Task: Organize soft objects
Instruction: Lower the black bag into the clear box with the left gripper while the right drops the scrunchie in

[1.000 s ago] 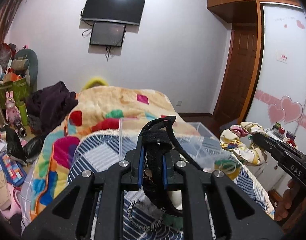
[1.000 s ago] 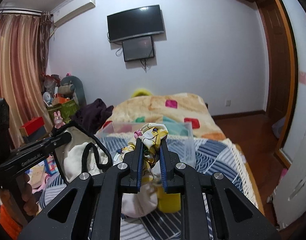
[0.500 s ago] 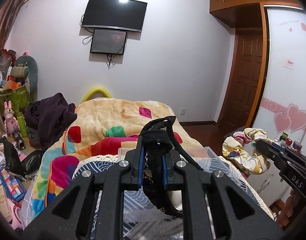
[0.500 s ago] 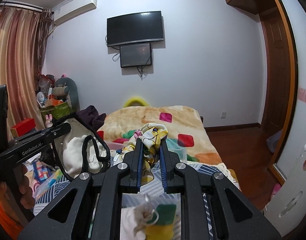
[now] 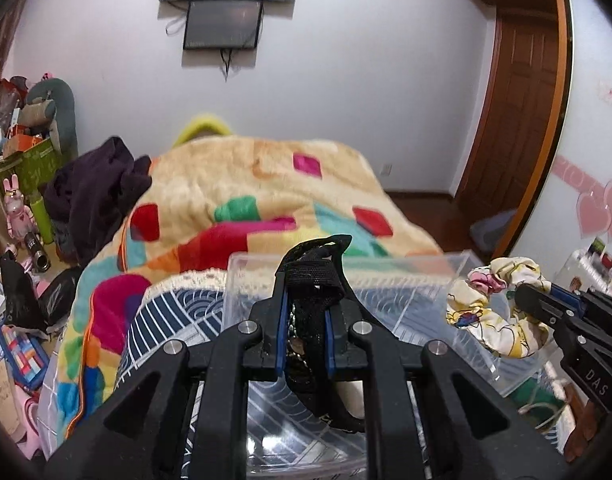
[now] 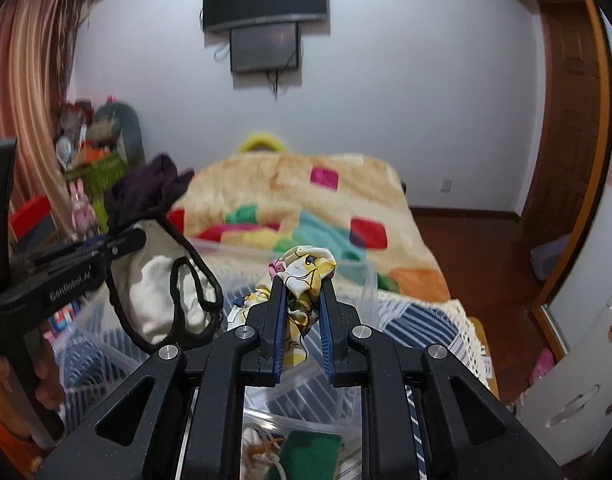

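1. On my left wrist view, the left gripper (image 5: 306,304) sits at lower centre of the frame, jaws drawn in tight on a black-trimmed cream bag (image 5: 311,320); its black strap loops up over the fingertips.
2. My right wrist view shows that same bag (image 6: 154,300) at left of the frame, hanging from the left gripper (image 6: 122,246), cream body below and black straps drooping.
3. The right gripper (image 6: 303,300) fills the lower centre of its own view, jaws closed to a narrow gap on a yellow cartoon-print scrunchie (image 6: 306,276), which bunches above the tips.
4. From the left camera, the scrunchie (image 5: 494,312) appears at right of the frame, pinched by the right gripper (image 5: 524,300) and hanging as a ring.
5. A clear plastic bin (image 5: 386,280) lies across the middle of the left view, behind and below both held items; the scrunchie overlaps its right wall.
6. The bin rests on a blue-and-white patterned cover (image 5: 174,312), with a colourful patchwork blanket (image 5: 246,184) beyond it toward the upper centre.
7. At the bottom of the right view, a green sponge-like pad (image 6: 306,456) and some pale cord lie in a clear container; I cannot tell what they are exactly.
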A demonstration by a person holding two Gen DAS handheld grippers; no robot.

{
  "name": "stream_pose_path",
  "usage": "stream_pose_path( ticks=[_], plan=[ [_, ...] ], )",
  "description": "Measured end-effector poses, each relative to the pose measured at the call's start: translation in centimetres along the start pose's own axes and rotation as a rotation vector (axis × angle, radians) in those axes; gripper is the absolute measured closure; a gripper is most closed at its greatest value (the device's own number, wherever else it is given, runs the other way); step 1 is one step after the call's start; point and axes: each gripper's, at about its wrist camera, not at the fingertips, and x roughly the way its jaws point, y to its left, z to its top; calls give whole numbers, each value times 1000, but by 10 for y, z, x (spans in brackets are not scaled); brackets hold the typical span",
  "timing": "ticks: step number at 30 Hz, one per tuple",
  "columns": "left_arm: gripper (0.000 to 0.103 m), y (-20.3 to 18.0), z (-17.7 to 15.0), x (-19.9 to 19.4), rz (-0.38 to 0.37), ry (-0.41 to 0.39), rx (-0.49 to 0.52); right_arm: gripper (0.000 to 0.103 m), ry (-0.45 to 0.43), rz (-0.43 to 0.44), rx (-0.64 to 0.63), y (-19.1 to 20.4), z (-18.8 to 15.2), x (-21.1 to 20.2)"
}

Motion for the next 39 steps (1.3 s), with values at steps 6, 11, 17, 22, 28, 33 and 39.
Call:
stream_pose_path(
  ticks=[6,11,17,22,28,33,39],
  plan=[
    [89,-9,-13,14,16,76,60,89,130,16,-66,3,-7,18],
    [89,-7,-21,15,-2,115,65,87,200,16,-113,6,-15,24],
    [74,-9,-27,-2,-19,104,101,66,187,25,-130,7,-16,15],
    [47,-12,-25,-29,-32,52,111,52,122,24,-123,10,-10,-1],
    [22,-19,-26,-67,-18,-36,150,34,18,16,-70,4,0,-30],
    [9,-27,-39,-86,-45,-58,158,24,-42,12,-35,-2,-5,-49],
    [8,-34,-63,-86,-78,-11,165,24,-13,3,-23,-5,-28,-48]
  ],
)
